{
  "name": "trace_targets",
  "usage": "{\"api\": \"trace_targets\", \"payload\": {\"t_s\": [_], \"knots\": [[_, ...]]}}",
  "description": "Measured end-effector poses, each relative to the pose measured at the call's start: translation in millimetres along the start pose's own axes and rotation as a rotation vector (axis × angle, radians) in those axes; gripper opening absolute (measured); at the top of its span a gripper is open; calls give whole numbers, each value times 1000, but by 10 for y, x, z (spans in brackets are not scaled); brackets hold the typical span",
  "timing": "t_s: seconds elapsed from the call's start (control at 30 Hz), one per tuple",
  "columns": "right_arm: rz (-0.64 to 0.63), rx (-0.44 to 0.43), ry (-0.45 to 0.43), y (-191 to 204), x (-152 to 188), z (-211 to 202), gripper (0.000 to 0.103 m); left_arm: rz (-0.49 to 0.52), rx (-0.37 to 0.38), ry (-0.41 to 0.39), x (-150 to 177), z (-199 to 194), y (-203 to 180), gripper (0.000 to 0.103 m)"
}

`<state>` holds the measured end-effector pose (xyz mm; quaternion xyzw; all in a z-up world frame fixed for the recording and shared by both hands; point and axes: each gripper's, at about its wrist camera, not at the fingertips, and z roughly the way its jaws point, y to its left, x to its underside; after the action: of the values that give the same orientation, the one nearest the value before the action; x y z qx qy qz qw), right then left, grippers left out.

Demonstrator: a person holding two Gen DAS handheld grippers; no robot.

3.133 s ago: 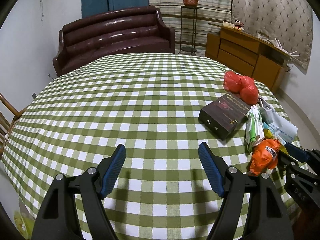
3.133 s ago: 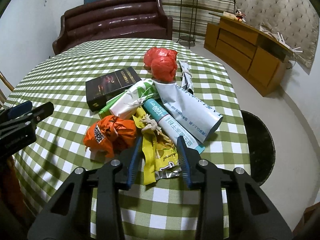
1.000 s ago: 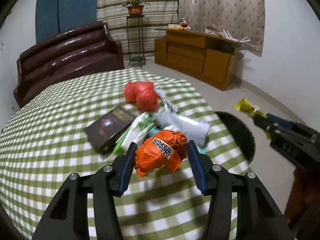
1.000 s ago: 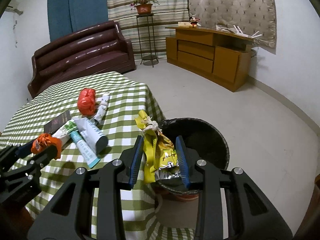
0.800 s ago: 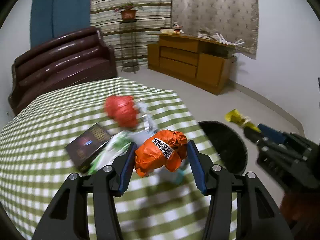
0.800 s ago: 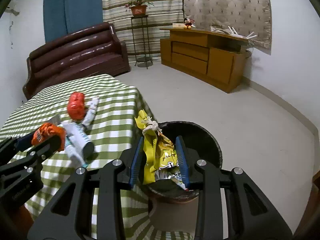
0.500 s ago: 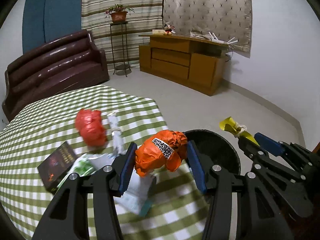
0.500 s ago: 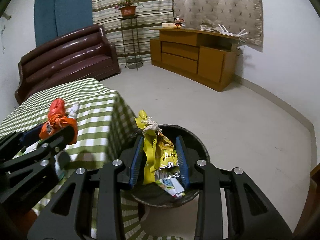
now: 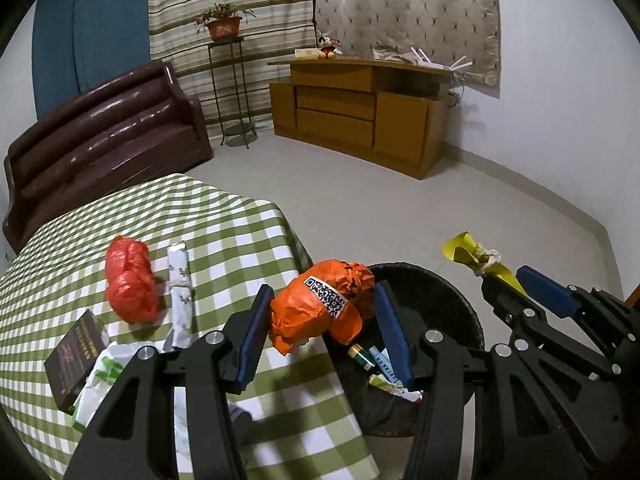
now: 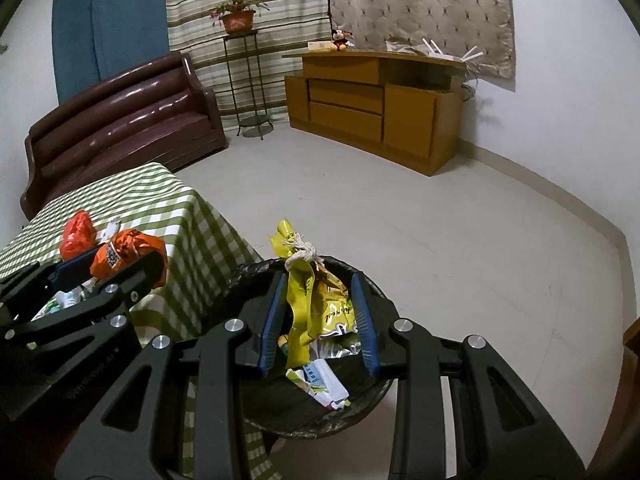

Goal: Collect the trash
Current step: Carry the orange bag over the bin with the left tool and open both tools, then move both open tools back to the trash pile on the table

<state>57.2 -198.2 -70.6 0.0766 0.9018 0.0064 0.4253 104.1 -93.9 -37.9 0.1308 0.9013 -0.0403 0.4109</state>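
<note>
Left tongs [image 9: 322, 338]: closing on the crumpled orange wrapper [image 9: 320, 312], its pads pressing both sides; the wrapper is hanging over the surface's corner, just beside the bin's rim.
Right tongs [image 10: 320, 320]: gripping the yellow snack bag [image 10: 316, 304], which is tied with string at its top; the bag is hanging directly above the bin's mouth.
Bin [image 10: 376, 292]: a dark round bin standing on the floor against the surface's corner; it is already holding a few wrappers and a small tube-like item.
Done so far: two pieces are lifted off the surface [image 9: 224, 236] and are sitting at or near the bin, neither yet dropped.
Still lying on the surface: the red plastic bag [image 9: 130, 280], the rolled white packet [image 9: 180, 288] beside it, the dark box [image 9: 76, 358] and the green-and-white packaging [image 9: 98, 384] at the near edge.
Judged progress: roughly partway; the yellow bag looks ready for release, while the orange wrapper seems to be needing a little more travel over the rim.
What is left: releasing both pieces, then going back for the four remaining items.
</note>
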Motion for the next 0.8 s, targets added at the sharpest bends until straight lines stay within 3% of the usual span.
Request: {"api": "trace_targets", "payload": {"t_s": [0.07, 0.2, 0.33, 0.5, 0.67, 0.8], "knots": [[2, -7, 7, -17, 8, 37, 33, 5, -4, 9, -7, 39, -19, 53], [14, -15, 6, -54, 16, 52, 34, 8, -10, 11, -15, 60, -36, 65], [22, -10, 1, -67, 2, 35, 36, -2, -14, 14, -16, 70, 5, 66], [26, 7, -18, -78, -25, -40, 46, -8, -14, 13, -18, 73, 18, 67], [59, 10, -44, -103, -43, -138, 68, -29, -19, 9, -4, 23, 86, 67], [55, 7, -56, -27, -52, -227, 72, -38, -23, 3, 67, -97, 201, 70]]}}
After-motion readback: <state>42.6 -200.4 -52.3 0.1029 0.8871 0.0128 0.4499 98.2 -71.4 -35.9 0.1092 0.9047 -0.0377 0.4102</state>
